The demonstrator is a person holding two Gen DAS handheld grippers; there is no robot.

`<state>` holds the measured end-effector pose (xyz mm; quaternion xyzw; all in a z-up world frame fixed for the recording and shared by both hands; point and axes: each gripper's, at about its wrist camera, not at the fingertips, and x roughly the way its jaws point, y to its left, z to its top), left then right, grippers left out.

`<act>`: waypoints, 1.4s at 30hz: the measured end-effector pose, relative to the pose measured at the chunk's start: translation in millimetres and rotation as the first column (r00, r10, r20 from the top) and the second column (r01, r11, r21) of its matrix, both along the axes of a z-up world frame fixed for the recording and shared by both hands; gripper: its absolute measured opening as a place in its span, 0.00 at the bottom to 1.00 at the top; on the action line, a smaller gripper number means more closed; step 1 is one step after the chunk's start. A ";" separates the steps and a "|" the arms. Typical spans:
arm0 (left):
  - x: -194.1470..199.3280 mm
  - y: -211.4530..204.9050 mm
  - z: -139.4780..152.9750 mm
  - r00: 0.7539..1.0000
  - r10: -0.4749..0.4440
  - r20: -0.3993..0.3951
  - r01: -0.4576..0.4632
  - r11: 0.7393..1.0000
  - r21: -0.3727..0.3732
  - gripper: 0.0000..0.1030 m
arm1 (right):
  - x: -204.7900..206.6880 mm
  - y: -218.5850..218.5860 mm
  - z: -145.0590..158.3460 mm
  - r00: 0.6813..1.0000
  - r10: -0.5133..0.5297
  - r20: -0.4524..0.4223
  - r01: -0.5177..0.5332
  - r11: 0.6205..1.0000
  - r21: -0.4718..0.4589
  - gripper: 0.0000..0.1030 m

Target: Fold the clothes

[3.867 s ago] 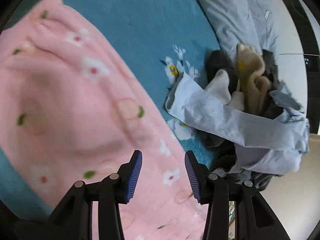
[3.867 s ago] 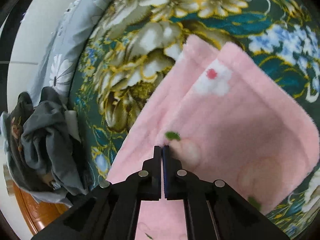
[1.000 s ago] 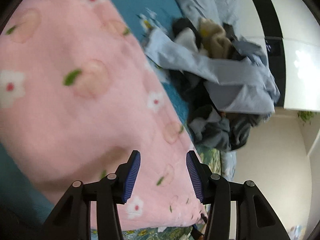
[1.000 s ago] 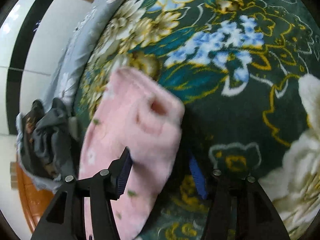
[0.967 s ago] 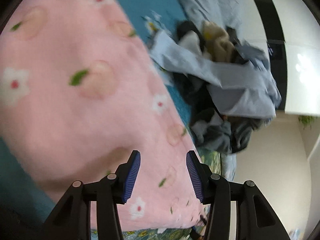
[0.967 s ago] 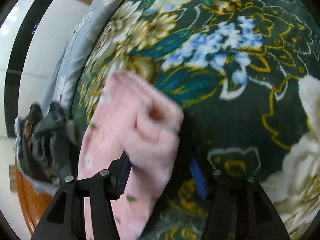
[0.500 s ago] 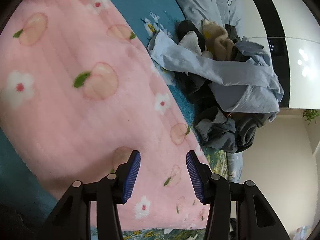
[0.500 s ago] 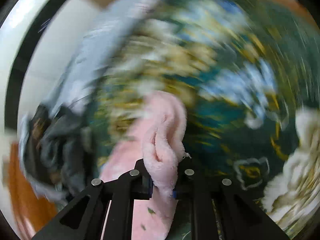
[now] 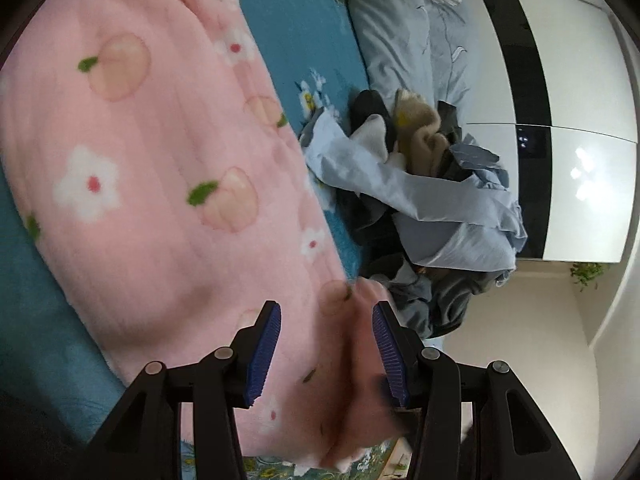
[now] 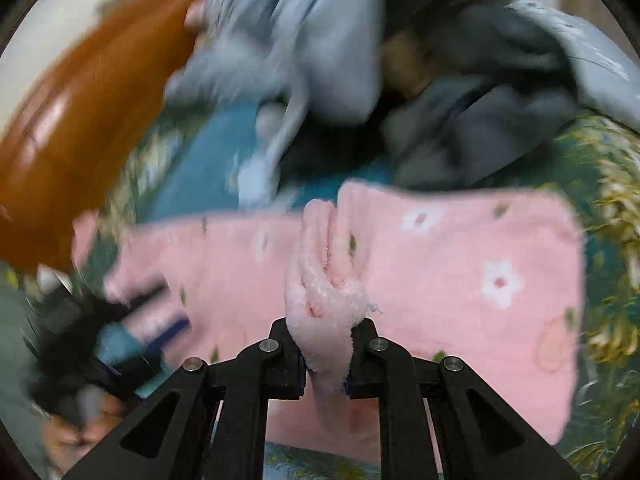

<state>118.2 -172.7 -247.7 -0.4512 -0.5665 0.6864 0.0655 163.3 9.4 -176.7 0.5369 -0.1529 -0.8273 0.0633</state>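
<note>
Right gripper [image 10: 324, 354] clenched on a bunched fold of the pink garment [image 10: 460, 280], which lies spread across the bed [image 9: 292, 36]; left gripper [image 9: 326, 350] released, jaws wide above the garment's edge; beyond, a clothes pile [image 9: 432, 200].

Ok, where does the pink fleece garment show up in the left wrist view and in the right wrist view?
Left wrist: the pink fleece garment fills the left and centre, running under the open left gripper.
Right wrist: it spans the middle and lower right, a bunched fold clamped in the right gripper.
Shared landmark: the pile of grey and light blue clothes, right of the garment in the left view, above it in the right view.
</note>
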 end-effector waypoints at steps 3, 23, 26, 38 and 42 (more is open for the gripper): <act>-5.8 10.3 -2.0 0.998 -0.055 0.000 0.055 0.998 0.005 0.50 | -1.2 -23.9 -21.7 0.996 0.051 0.077 -0.053 0.999 0.013 0.19; -35.6 113.7 -8.9 0.908 -0.416 0.041 0.417 0.894 -0.162 0.57 | 63.3 122.1 -20.4 0.956 -0.171 0.238 0.204 0.971 -0.121 0.54; -35.3 122.2 -7.1 0.894 -0.447 0.039 0.445 0.874 -0.193 0.39 | 59.9 123.0 -24.2 0.946 -0.190 0.261 0.234 0.961 -0.147 0.54; -13.8 108.0 12.5 0.912 -0.402 0.081 0.405 0.850 -0.336 0.05 | 59.9 133.8 -33.8 0.941 -0.217 0.259 0.273 0.940 -0.205 0.54; -16.4 99.4 -12.8 0.918 -0.350 0.188 0.392 0.871 -0.295 0.06 | 60.0 127.5 -40.5 0.939 -0.200 0.279 0.261 0.944 -0.202 0.54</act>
